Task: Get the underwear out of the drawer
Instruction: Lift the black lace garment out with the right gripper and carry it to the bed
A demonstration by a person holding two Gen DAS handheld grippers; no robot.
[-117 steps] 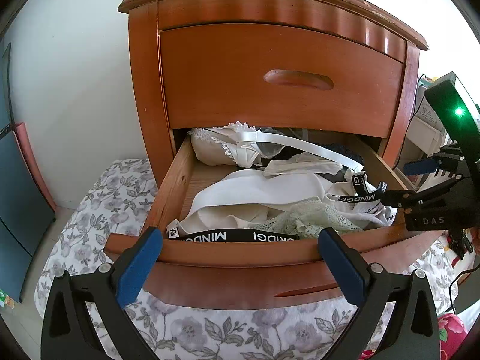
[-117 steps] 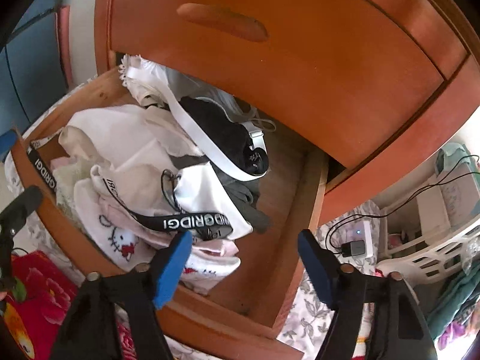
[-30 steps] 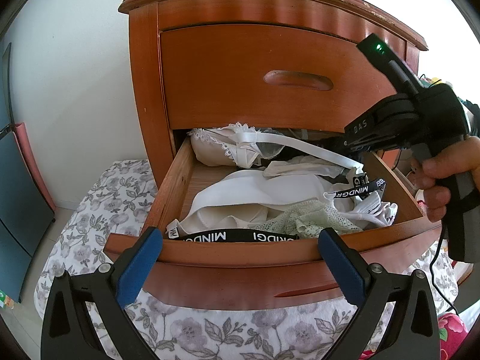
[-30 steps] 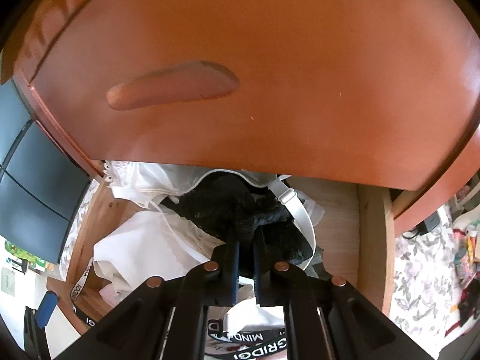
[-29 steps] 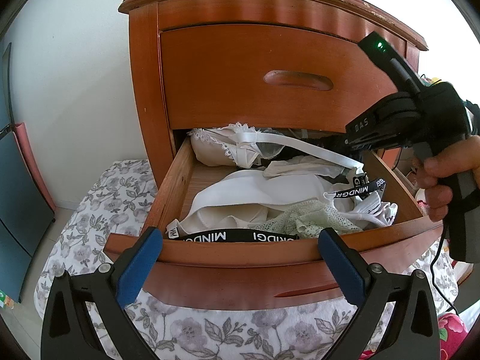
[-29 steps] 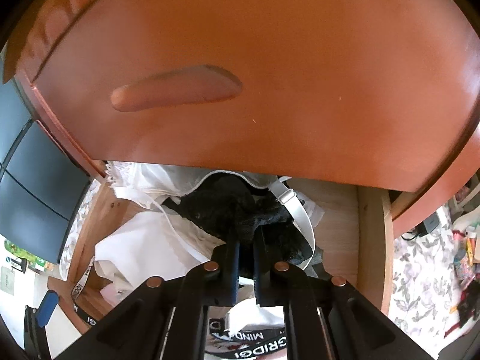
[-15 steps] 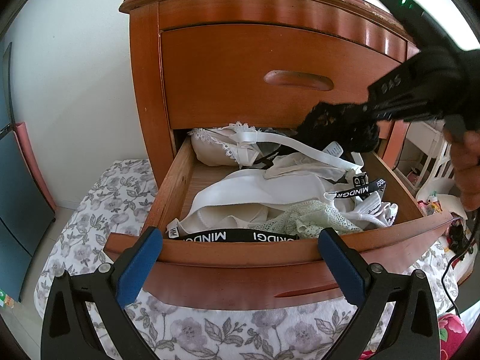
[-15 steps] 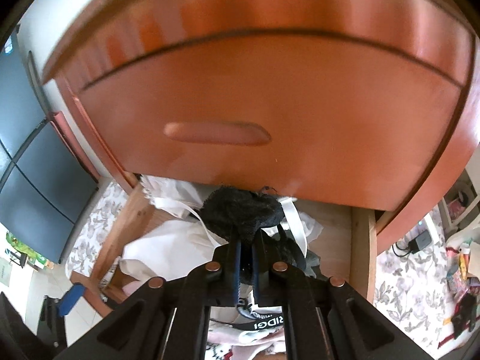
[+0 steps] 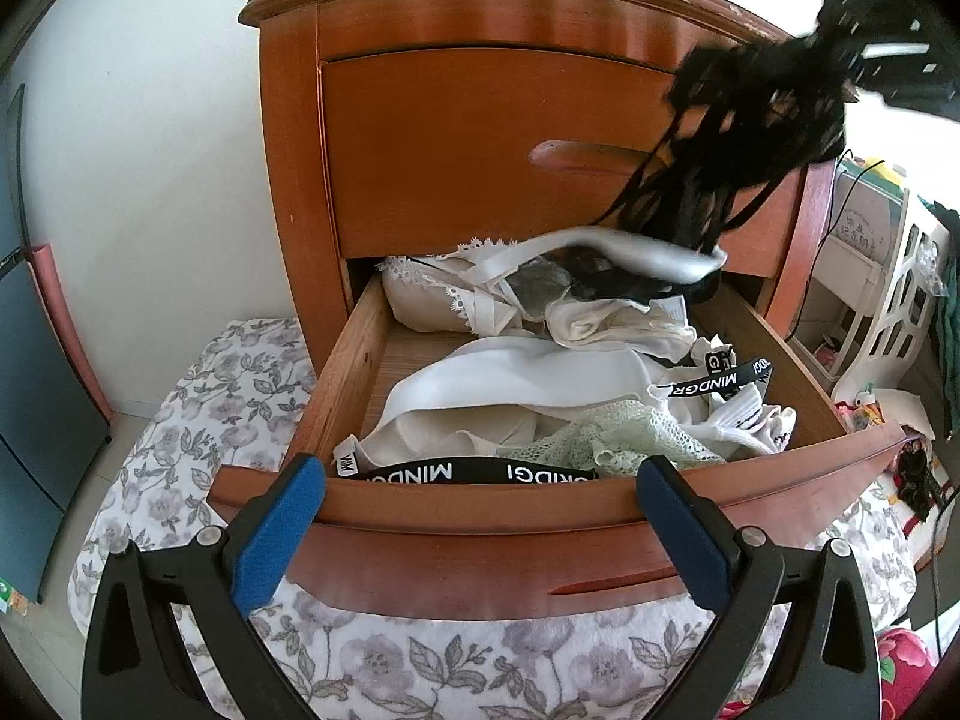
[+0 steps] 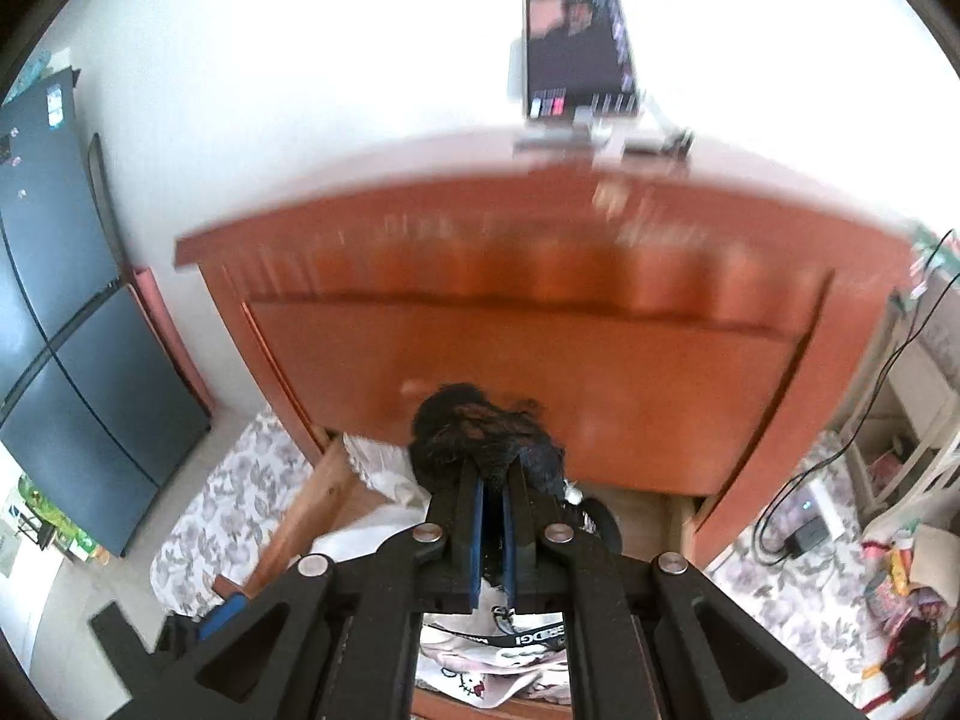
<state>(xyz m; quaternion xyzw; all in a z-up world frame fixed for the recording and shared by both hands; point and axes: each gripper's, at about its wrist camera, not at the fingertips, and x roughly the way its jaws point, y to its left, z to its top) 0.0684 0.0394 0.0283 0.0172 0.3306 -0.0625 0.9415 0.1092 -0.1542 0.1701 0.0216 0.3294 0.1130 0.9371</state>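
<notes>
Underwear, the black lace pair point(image 10: 480, 438), is pinched tight in the right gripper point(image 10: 491, 483), bunched up at the tips of its blue pads. From the left wrist view that same pair point(image 9: 762, 114) hangs in the air at the upper right, above the drawer's back right corner and in front of the closed top drawer point(image 9: 480, 150), with thin black straps trailing down toward a white band point(image 9: 636, 252) lying on the pile.

Nearest to the left camera, the left gripper point(image 9: 474, 516) sits spread wide with nothing between its blue pads, just in front of the open drawer's front edge point(image 9: 480, 504). Right behind that edge there's a black waistband point(image 9: 468, 471) with white lettering, then pale green lace point(image 9: 624, 435) and white garments point(image 9: 510, 378) in the middle. A white lace-trimmed piece point(image 9: 420, 300) is at the back left. The nightstand point(image 9: 288, 180) stands against a white wall, with a floral cloth point(image 9: 198, 408) below and to its left.
</notes>
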